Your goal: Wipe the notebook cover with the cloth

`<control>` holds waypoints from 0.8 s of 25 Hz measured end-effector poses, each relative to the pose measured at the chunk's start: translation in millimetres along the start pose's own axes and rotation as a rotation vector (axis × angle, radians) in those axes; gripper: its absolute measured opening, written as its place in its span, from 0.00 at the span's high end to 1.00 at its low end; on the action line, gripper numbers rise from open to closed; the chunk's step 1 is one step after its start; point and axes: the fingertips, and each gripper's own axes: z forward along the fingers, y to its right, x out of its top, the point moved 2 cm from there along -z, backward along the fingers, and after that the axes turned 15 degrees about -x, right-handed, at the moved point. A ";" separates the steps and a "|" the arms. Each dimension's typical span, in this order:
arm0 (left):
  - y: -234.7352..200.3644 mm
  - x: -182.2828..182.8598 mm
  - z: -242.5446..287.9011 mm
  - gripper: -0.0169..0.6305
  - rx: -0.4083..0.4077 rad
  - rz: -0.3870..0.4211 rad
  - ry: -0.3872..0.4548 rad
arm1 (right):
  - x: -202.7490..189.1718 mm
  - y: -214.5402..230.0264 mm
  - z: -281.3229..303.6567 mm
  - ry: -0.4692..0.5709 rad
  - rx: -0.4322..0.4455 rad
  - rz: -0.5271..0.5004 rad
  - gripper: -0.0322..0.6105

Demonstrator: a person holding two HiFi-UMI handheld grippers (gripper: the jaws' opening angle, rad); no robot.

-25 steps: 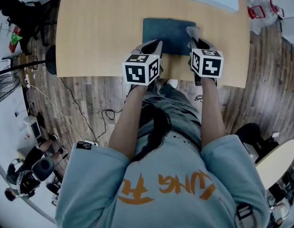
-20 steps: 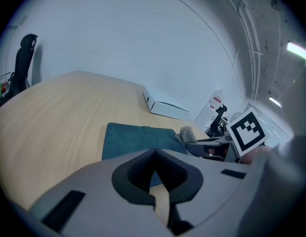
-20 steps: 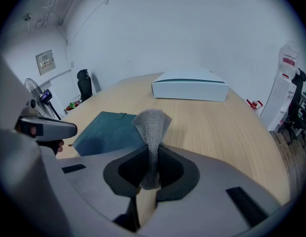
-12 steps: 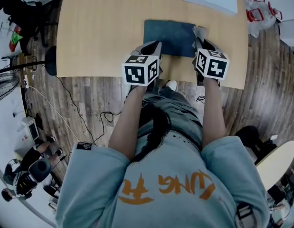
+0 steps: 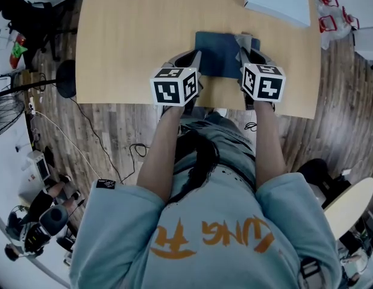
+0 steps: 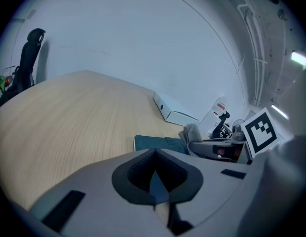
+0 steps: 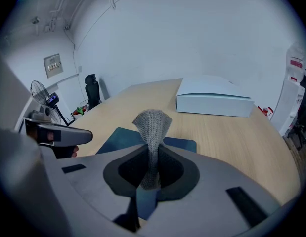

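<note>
A dark blue notebook (image 5: 220,54) lies flat on the wooden table near its front edge. My right gripper (image 5: 245,48) is shut on a grey knitted cloth (image 7: 153,126), which stands up out of the jaws over the notebook's right part (image 7: 119,138). My left gripper (image 5: 193,60) sits at the notebook's near left corner. Its jaws are closed, with a sliver of blue cover (image 6: 155,185) between them. From the left gripper view, the cloth (image 6: 191,132) and the right gripper (image 6: 218,148) show beyond the notebook (image 6: 157,143).
A flat white box (image 5: 276,0) lies at the table's far right and also appears in the right gripper view (image 7: 214,101). The table's front edge (image 5: 132,100) runs just behind both grippers. Chairs, a fan and cables stand on the floor to the left.
The right gripper carried the cloth out to the notebook's right edge and back in over the cover. The left gripper stayed at the near left corner.
</note>
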 end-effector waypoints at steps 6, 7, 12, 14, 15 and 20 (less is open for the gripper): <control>-26.0 13.2 -3.2 0.95 -0.024 -0.007 -0.011 | 12.2 -37.8 16.0 -0.016 0.032 -0.011 0.90; -31.0 15.5 -5.3 0.95 -0.024 -0.009 -0.012 | 14.3 -45.0 18.2 -0.018 0.042 -0.011 0.90; -55.4 28.1 -18.5 0.95 -0.027 -0.009 -0.016 | 24.8 -80.7 27.5 -0.023 0.084 -0.007 0.90; -65.0 33.2 -23.5 0.95 -0.031 -0.007 -0.016 | 29.4 -93.4 31.5 -0.024 0.092 -0.003 0.90; -69.6 35.1 -25.3 0.95 -0.034 -0.007 -0.017 | 31.2 -99.6 32.9 -0.025 0.099 -0.003 0.90; -82.4 42.6 -26.5 0.95 -0.061 0.001 -0.026 | 32.7 -120.1 37.7 -0.040 0.118 -0.004 0.90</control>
